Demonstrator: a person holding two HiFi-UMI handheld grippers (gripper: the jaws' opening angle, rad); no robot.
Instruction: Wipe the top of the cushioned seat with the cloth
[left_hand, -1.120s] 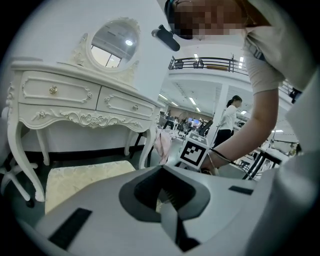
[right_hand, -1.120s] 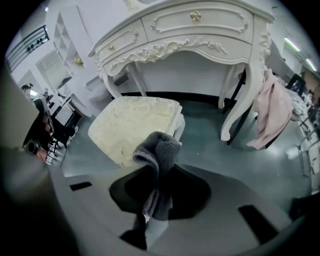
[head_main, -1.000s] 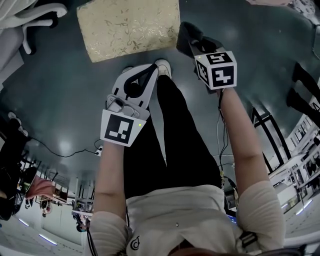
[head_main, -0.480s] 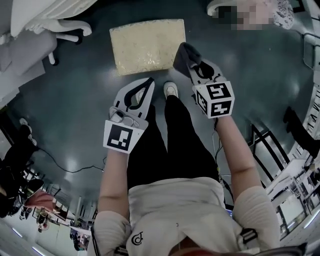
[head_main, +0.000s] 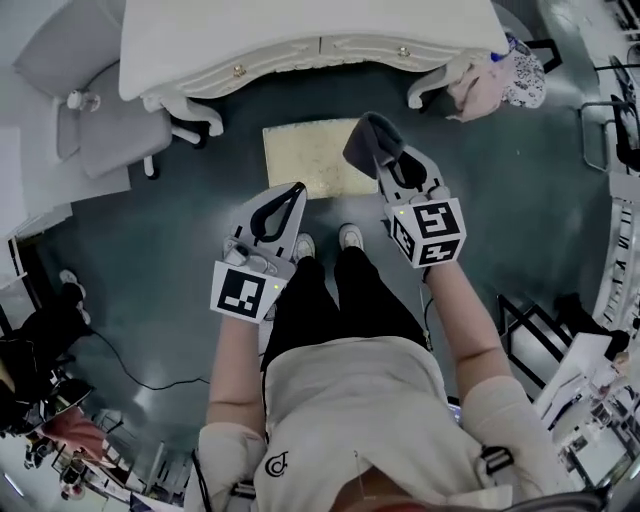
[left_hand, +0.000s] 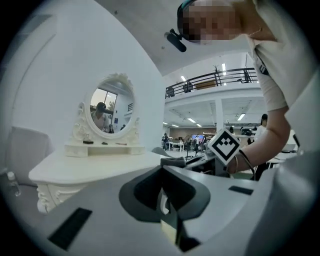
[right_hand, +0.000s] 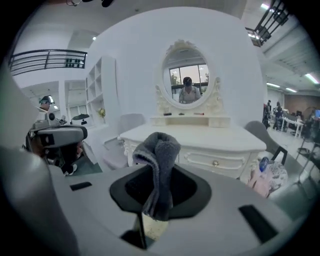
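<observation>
The cushioned seat (head_main: 308, 156) is a pale gold brocade square on the dark floor, just in front of the white dressing table (head_main: 300, 40). My right gripper (head_main: 384, 156) is shut on a grey cloth (head_main: 364, 140), which hangs in a fold over the seat's right edge as seen from above. In the right gripper view the cloth (right_hand: 159, 167) droops from the shut jaws, and a sliver of the seat (right_hand: 155, 227) shows below. My left gripper (head_main: 296, 192) is shut with nothing in it, held over the seat's near edge.
A grey padded chair (head_main: 110, 125) stands left of the dressing table. A patterned bag (head_main: 500, 80) leans by the table's right leg. The person's shoes (head_main: 350, 237) are close behind the seat. An oval mirror (right_hand: 187, 82) tops the dressing table.
The head view has pulled up and back, so the seat looks smaller and farther and the dressing table has come into sight. Both grippers stay shut, the right one still on the cloth.
</observation>
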